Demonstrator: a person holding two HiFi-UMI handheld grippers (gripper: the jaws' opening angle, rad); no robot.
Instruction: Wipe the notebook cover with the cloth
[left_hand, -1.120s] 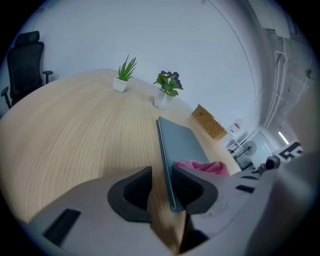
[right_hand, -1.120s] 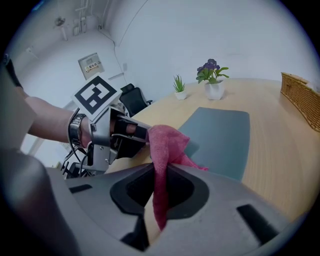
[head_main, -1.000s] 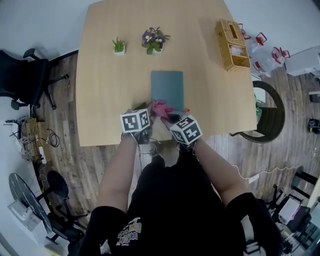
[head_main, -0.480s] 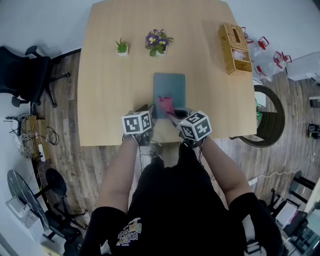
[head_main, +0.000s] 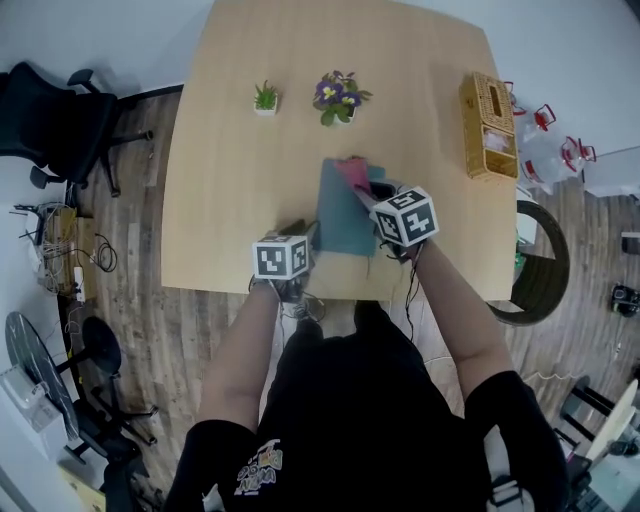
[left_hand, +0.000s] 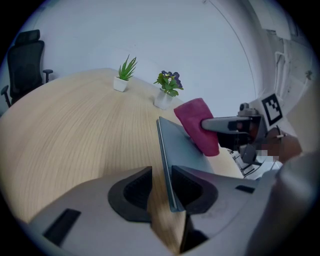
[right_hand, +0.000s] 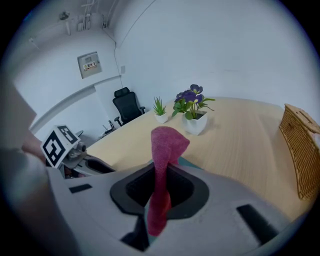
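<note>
Hidden stuff first. In the head view the marker cube (head_main: 406, 216) on the R gripper (right_hand: 161, 192) covers its jaws and part of the notebook's (left_hand: 177, 150) right side, so I go by the gripper views.

R gripper view: jaws pressed together on the pink cloth (right_hand: 167, 142). It stands up betw. the pads w/ a tail hanging toward the camera. Only a sliver of teal notebook shows under it there.

L gripper (left_hand: 162, 186): jaws partway apart, notebook's near left corner in the gap. The corner sits against the pad at the view's right, but a strip of bare wood shows betw. its edge and the other pad. I don't read that as a pinch. Whether that jaw rests on the cover, can't tell.

Notebook lies about mid-width on the surface (head_main: 230, 200), close to the near edge. The cloth is over its far end; touching or just above, can't tell.

The wicker box (head_main: 488, 125) sits at the right edge, cut off by the frame in the R gripper view. Small green plant (head_main: 265, 97) and purple flower pot (head_main: 340, 97) stand toward the far edge.

Writing: the wall panel (right_hand: 90, 64) has print, too small to read. The shirt print (head_main: 260, 466) is too blurred. The cube shows b/w squares only.
</note>
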